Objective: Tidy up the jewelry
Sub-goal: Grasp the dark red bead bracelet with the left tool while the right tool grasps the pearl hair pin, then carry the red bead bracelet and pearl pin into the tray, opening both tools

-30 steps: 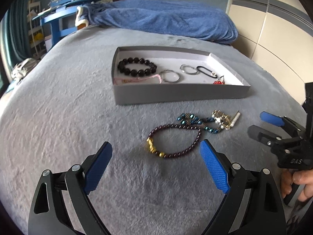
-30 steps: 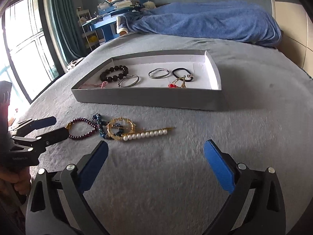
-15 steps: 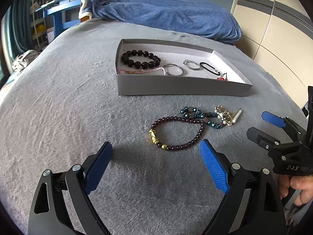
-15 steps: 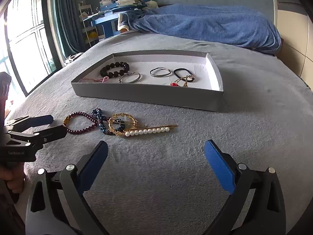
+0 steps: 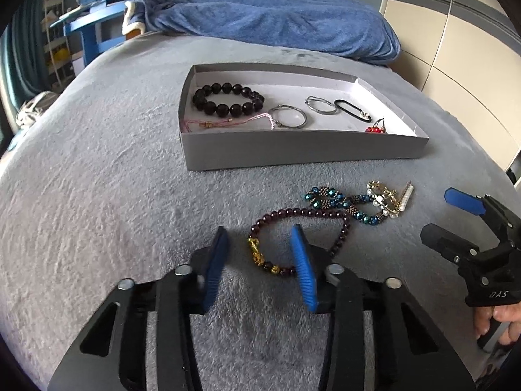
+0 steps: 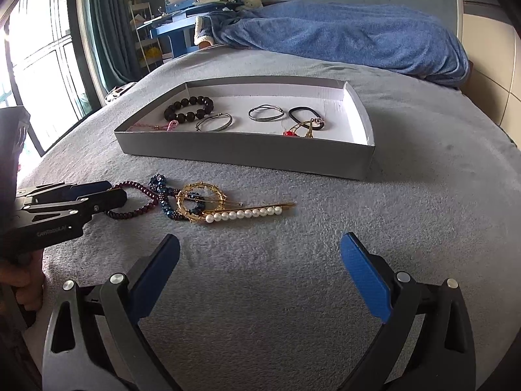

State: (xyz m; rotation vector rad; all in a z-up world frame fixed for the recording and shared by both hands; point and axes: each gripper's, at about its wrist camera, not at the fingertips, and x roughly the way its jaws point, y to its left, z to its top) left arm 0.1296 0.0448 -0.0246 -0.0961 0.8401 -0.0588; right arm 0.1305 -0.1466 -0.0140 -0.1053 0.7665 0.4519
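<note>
Blue-padded left gripper straddling garnet bracelet, right gripper spread wide

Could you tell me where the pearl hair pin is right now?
The pearl hair pin lies on the grey blanket in front of the tray, its left end against the gold ring.

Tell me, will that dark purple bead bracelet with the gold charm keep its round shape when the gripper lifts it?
Probably not. The purple bead bracelet lies in a loose, uneven loop, so it likely sags into a drooping strand. Its smooth round beads may slip between the left gripper pads. The heavier-looking gold charm might swing lowest.
</note>
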